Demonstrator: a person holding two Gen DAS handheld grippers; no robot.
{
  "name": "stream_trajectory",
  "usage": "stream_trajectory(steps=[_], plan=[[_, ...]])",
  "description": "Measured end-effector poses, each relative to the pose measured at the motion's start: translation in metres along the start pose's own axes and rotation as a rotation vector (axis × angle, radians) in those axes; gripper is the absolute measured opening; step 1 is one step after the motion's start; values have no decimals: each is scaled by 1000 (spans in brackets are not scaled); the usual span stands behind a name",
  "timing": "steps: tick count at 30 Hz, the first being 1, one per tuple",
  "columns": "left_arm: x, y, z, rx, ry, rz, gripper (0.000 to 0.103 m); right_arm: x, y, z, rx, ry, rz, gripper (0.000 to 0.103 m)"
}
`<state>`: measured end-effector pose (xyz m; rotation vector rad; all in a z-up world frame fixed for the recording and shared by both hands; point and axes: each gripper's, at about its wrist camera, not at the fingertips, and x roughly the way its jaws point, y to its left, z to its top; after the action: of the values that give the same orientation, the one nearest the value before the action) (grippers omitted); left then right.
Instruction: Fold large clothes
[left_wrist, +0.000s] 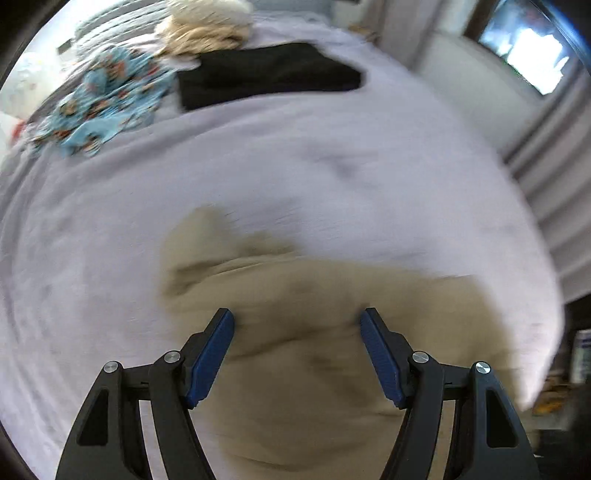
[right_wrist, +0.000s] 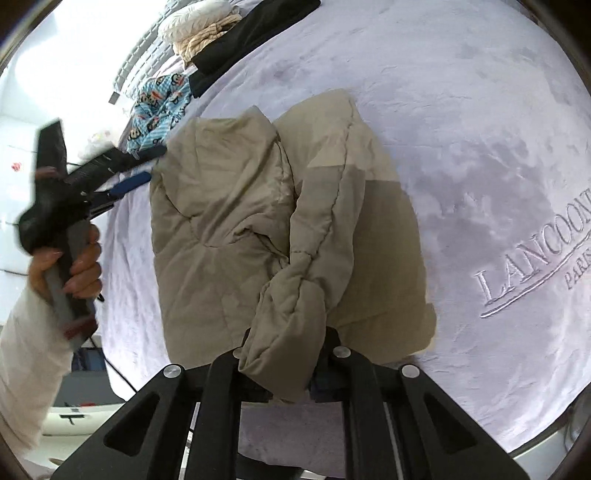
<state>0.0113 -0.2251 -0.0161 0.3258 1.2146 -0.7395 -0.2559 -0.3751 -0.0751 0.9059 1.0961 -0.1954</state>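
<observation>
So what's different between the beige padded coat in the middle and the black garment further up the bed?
The beige padded coat is puffy, quilted and rumpled; the black garment lies thin and flat, already folded into a neat shape. The coat sits mid-bed, with a bunched part clamped in the right gripper; the black garment rests untouched at the far end beside other clothes. The coat also looks bulkier. Both lie on the same lilac blanket.

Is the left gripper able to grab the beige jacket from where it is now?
Probably yes. The left gripper is open, pointing down over the beige jacket, with nothing between them. The right gripper is already shut on a bunched part of the jacket, well away from the left one.
</observation>
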Motion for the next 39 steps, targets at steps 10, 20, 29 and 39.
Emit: stream_trajectory(steps=[10, 20, 29, 39], plan=[[61, -96, -5, 160, -11, 14, 71, 5, -54, -3, 49, 26, -150, 13], [85, -96, -4, 139, -1, 41, 73, -19, -103, 4, 185, 35, -38, 24], [85, -95, -6, 142, -11, 47, 73, -69, -80, 44, 76, -141, -82, 24], [64, -92, -9, 148, -9, 90, 74, 5, -50, 43, -17, 43, -89, 24]])
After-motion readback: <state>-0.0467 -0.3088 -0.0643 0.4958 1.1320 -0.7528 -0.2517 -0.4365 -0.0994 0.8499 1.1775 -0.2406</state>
